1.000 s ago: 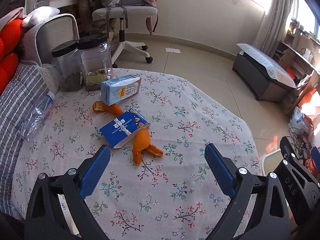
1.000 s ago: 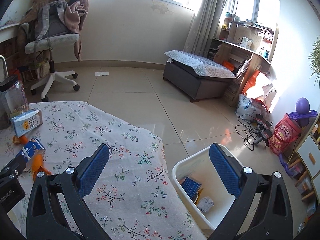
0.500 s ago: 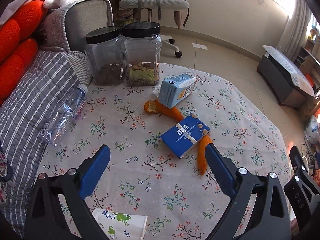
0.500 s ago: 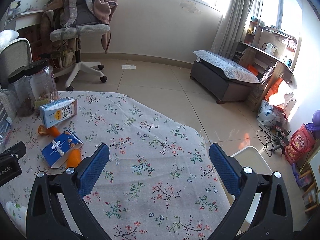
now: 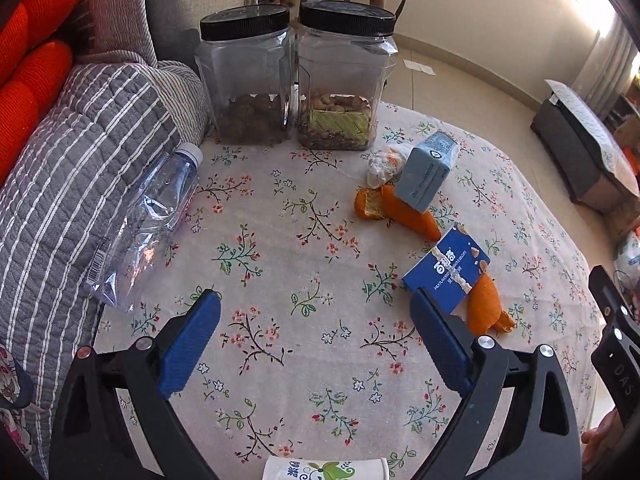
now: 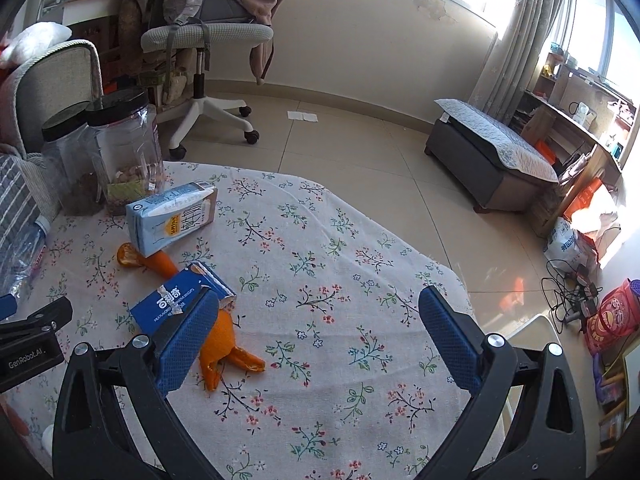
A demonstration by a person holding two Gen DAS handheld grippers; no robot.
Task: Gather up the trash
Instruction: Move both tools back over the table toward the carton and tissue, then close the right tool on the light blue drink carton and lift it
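Trash lies on the floral tablecloth [image 5: 304, 264]: a dark blue biscuit box [image 5: 446, 270] [image 6: 176, 300], a light blue milk carton [image 5: 428, 170] [image 6: 172, 216], orange peel [image 5: 404, 210] [image 6: 226, 340], a crumpled white wrapper [image 5: 382, 166] and a crushed clear bottle [image 5: 148, 220] at the left edge. A paper cup [image 5: 326, 469] sits at the bottom of the left wrist view. My left gripper [image 5: 316, 336] hovers open above the cloth, left of the biscuit box. My right gripper [image 6: 320, 336] is open too, its left finger over the biscuit box and peel.
Two black-lidded clear jars [image 5: 296, 72] stand at the table's far side. A striped grey cushion [image 5: 68, 160] borders the left. On the floor stand a swivel chair [image 6: 204, 64], a padded bench [image 6: 492, 160] and a white bin's rim [image 6: 536, 328] beside the table.
Both grippers swung left and closer to the table. The jars, bottle and trash now fill the left view; the white bin has slid to the right view's edge.
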